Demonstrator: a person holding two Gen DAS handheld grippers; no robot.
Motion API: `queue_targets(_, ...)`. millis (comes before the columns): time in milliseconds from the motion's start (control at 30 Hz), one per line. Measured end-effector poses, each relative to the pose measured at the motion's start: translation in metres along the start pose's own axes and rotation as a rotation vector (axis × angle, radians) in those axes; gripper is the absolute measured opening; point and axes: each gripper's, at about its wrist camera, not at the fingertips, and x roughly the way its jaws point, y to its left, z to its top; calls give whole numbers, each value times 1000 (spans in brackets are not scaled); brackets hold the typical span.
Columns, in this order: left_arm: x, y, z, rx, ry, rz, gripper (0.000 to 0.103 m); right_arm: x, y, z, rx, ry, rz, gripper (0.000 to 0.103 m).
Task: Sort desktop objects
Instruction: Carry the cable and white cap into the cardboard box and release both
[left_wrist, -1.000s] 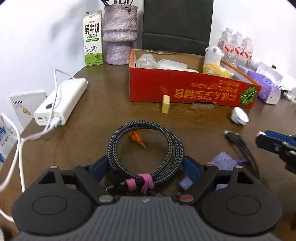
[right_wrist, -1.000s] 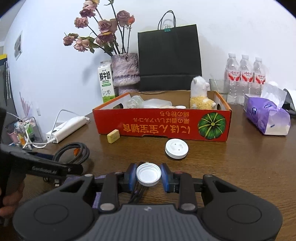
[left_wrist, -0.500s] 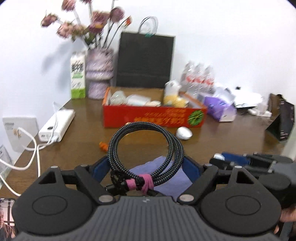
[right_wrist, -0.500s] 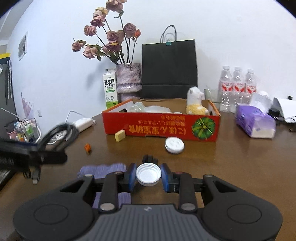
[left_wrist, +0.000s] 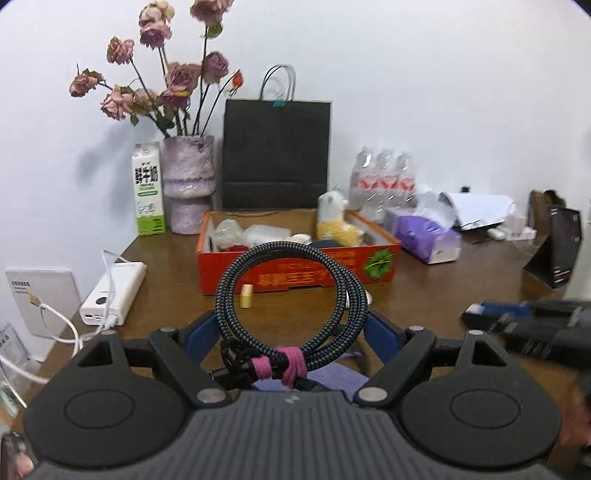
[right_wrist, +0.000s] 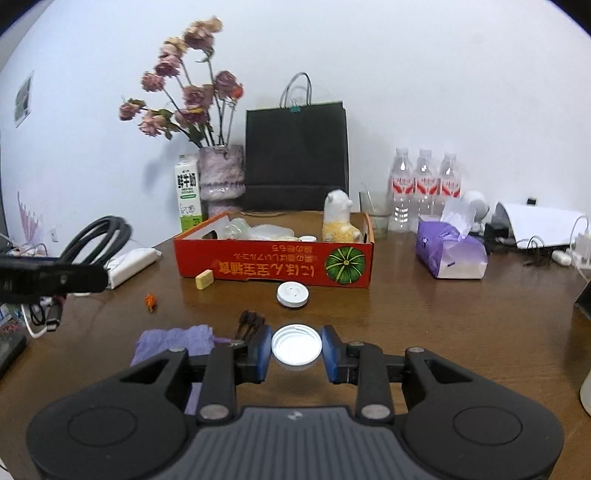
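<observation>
My left gripper is shut on a coiled black braided cable tied with a pink strap, held up above the table. My right gripper is shut on a white bottle cap, also lifted. The red cardboard box stands ahead in both views and holds a plush toy, plastic pieces and small items. On the table lie a yellow eraser, a white round lid, a small orange piece, a purple cloth and dark cable plugs.
A vase of dried flowers, a milk carton and a black paper bag stand behind the box. Water bottles and a purple tissue pack are at the right. A white power bank with cables lies left.
Both grippers have risen from the table with their loads. The cable left the tabletop, and the orange piece and purple cloth beneath now lie exposed. The box is seen from higher up.
</observation>
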Motion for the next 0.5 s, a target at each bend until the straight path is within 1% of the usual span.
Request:
queue_targets(67,17,8,17,7,22,5,85,10,-12,15,37,7,10,28)
queue_targets(167,52,19,58,21,35,-17,85,35,-26,48,45,4,4,28)
queue_targets(233,91,24,93,36,68,-11,85,61,-32,76,36,6,20,28)
queue_targets(300,130,28,118,37,111,-7,85,95,-35,106,18,24,32,28)
queue_targets(333,154,30,129,34,155,-17,85,116,-37,120,20,55,39,28)
queue_targets(400,198,34,144,-1,233,-29,85,159,-44,143,70,122,76,28)
queue_targets(433,221,35,148,-3,271,-34,85,180,-47,151,98,165,107,28)
queue_targets(467,239,37,149,-7,290,-21,85,202,-51,157,133,207,134,28)
queue_targets(500,259,37,147,18,325,-13,85,225,-51,161,156,245,156,28)
